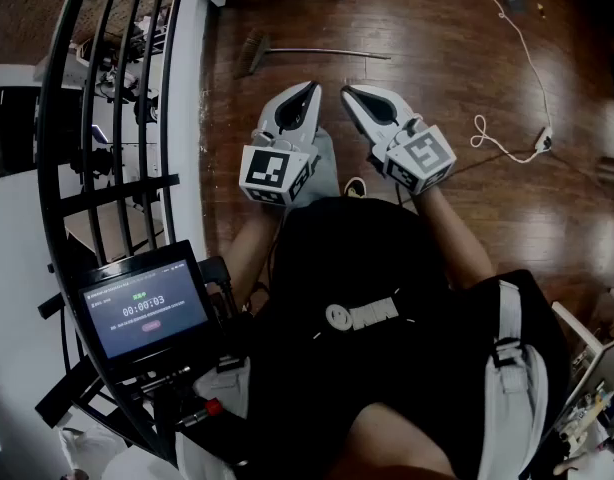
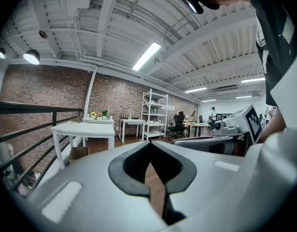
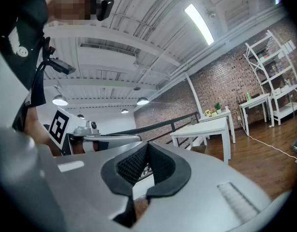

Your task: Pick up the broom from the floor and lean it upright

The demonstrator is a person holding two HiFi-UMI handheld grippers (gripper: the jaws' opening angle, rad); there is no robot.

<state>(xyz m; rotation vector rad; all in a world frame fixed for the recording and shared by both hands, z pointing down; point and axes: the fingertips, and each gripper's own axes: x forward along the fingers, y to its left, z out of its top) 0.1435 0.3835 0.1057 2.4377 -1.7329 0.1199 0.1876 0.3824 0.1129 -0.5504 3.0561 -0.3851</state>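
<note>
The left gripper (image 1: 309, 93) and the right gripper (image 1: 349, 93) are held side by side, each with its jaws pressed together on nothing. The broom (image 1: 317, 53) lies flat on the wood floor (image 1: 437, 28) at their 12 o'clock, well apart, with its brush end toward 9 o'clock. Only the head view shows it. The gripper views show a white table (image 2: 83, 129) and a brick wall (image 2: 47, 93).
</note>
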